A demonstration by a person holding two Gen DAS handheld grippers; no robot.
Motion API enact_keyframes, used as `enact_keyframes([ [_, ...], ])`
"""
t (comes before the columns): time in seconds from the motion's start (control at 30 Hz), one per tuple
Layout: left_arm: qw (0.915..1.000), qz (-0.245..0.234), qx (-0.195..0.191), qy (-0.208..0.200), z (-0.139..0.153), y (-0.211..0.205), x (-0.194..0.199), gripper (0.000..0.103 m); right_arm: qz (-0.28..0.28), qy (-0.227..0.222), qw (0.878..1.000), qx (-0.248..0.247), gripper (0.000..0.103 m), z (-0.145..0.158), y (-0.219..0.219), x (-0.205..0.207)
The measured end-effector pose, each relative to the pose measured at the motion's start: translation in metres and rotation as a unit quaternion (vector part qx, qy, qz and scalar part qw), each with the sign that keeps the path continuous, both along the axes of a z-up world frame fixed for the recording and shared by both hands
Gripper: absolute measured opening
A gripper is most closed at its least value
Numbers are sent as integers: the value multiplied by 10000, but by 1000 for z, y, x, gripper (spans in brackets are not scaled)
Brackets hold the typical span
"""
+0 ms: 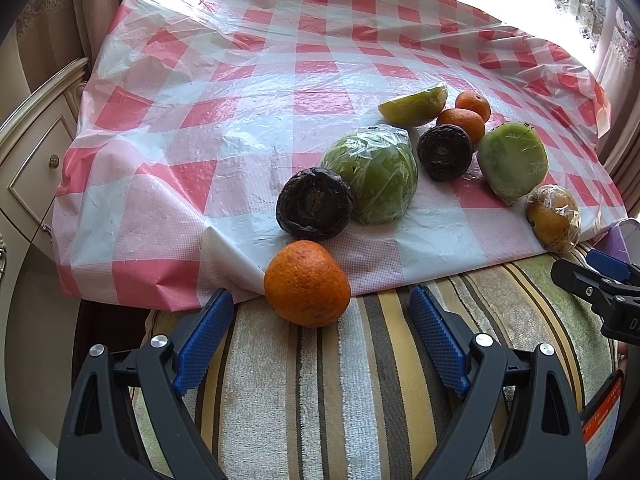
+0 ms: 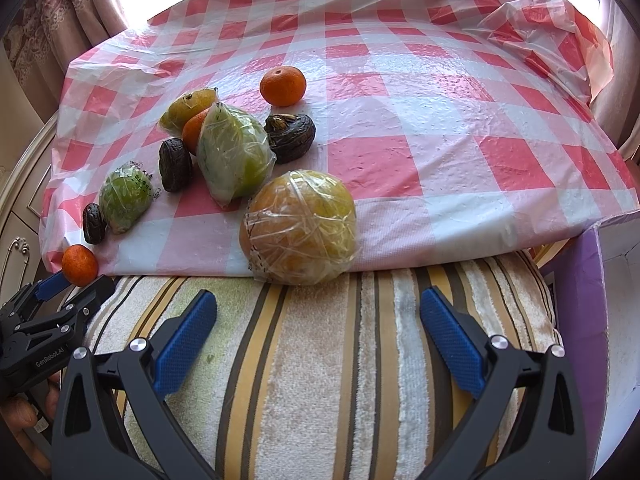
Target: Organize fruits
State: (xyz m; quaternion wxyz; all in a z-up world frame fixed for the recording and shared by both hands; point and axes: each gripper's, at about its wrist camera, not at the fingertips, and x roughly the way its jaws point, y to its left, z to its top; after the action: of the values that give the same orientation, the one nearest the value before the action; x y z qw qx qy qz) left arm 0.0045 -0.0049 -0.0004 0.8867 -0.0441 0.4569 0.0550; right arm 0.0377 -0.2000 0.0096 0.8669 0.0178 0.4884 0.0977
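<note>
I have both tools hovering over the striped terry towel, which I take as my landmark. The left gripper stands released, jaws wide and holding nothing; the right gripper is likewise spread and empty.

The fruit lies just beyond the towel's far edge, on the red-and-white checked plastic sheet. A bare round orange sits right at the towel's far edge, directly ahead of the left gripper, straddling the sheet's folded hem. A yellow-orange round fruit wrapped in clear film rests at that same edge ahead of the right gripper. Farther from the towel cluster two film-wrapped green fruits, dark wrinkled round fruits and small tangerines – several of them touching.

Risks as I judge them:
- The bare orange is perched on a hem step; a glancing finger could roll it onto the towel or off towards the cabinet side.
- Clear film is slick and loose – the pads may pinch wrap rather than fruit, and the load could slip or the film tear.
- The sheet is crinkled and unsecured; dragging a finger across it could shift the whole cluster.
- In the tight cluster, closing on one piece may nudge its neighbours.
- No destination container is identifiable; a purple-sided box stands at the towel's right, its contents hidden.
</note>
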Motion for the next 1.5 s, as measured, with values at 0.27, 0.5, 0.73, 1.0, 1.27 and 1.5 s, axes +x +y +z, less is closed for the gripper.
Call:
enact_keyframes([
  [0.27, 9996, 55, -107, -263, 5, 3, -11, 87, 16, 5, 10000, 54, 102, 1, -1, 0],
  [0.5, 9978, 221, -297, -542, 14, 11, -18, 84, 152, 59, 9999, -34, 102, 1, -2, -1],
  [0.73, 9970, 341, -433, -543, 18, 16, -14, 71, 125, -34, 9999, -55, 102, 3, 0, -1],
  [1.0, 9977, 297, -437, -431, 14, 15, -10, 50, 47, -228, 9996, 151, 102, 12, -10, 4],
  [1.27, 9977, 226, -459, -438, 13, 13, -10, 35, 266, -408, 9977, -473, 101, 16, 7, 18],
  [1.5, 9978, 120, -361, -543, 18, 6, -14, 34, 483, -313, 9966, -595, 75, 10, 16, 24],
])
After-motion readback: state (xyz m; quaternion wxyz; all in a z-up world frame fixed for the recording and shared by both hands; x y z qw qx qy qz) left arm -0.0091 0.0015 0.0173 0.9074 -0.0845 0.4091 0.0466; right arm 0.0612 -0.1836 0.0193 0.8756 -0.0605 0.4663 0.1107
